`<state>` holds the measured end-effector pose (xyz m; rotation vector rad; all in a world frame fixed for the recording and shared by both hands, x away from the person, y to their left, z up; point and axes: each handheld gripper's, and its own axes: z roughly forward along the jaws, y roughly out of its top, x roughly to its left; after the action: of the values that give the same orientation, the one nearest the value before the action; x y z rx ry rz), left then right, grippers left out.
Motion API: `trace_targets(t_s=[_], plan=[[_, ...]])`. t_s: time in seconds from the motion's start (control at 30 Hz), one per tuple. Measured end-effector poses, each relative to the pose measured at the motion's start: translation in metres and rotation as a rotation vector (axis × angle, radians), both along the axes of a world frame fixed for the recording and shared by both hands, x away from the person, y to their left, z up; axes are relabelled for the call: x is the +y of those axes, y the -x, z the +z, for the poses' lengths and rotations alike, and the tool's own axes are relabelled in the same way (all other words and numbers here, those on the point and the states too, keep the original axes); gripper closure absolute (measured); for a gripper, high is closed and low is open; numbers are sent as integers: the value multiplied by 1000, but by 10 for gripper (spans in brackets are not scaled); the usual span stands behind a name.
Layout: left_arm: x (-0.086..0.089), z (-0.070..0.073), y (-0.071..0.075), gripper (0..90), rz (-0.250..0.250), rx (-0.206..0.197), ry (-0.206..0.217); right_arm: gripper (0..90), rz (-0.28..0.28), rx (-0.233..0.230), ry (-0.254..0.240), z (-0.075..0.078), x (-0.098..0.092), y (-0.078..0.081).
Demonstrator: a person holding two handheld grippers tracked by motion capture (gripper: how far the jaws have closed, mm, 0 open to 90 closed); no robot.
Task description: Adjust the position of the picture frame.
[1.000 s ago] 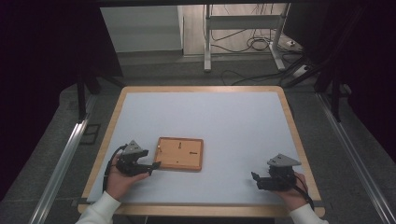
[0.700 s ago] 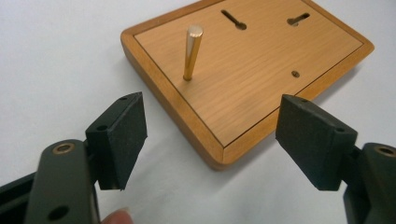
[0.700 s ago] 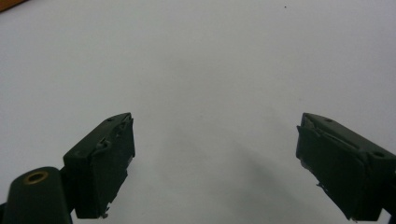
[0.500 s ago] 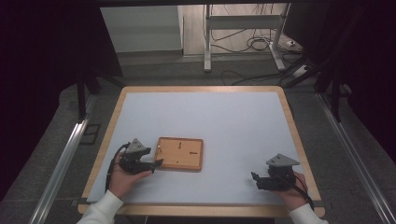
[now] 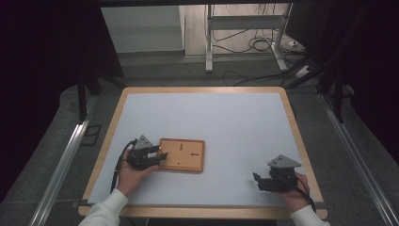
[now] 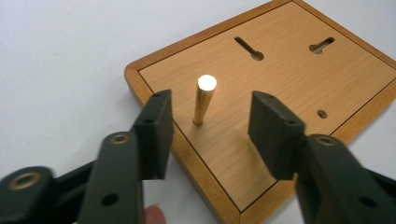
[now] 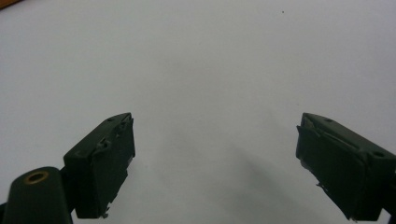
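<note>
Partly cropped, wooden board (image 6: 280, 88); left gripper's (image 6: 208, 128) closing fingers flank peg (image 6: 204, 100).

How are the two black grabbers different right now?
The left gripper sits at the edge of the flat wooden board, its jaws either side of the upright shiny brass peg and just closing, not yet touching it. The right gripper stands wider open over bare white table, with nothing between its jaws. Both have black jaws.

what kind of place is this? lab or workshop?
Likely a lab recording rig: a white-topped table with a wooden rim, dark curtains on both sides, loose cables on the floor behind, and a wooden board as the lone workpiece.
</note>
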<state>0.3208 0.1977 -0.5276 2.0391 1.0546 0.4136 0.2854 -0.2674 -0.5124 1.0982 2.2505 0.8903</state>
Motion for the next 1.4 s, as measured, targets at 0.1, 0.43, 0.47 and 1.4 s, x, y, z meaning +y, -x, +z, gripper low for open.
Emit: trace_targets(t_s=[0.1,0.43,0.47,1.4], plan=[[0,0,-2,557,4,-5,0,123,-1,1,1,0,0,0],[-2,-1,-6,749,14,-21,3,123,1,4,6,-1,1,0],[-2,-1,-6,794,16,-23,3,123,0,5,5,-1,1,0],[-3,6,-19,836,0,-40,67,123,-10,9,12,0,1,0]])
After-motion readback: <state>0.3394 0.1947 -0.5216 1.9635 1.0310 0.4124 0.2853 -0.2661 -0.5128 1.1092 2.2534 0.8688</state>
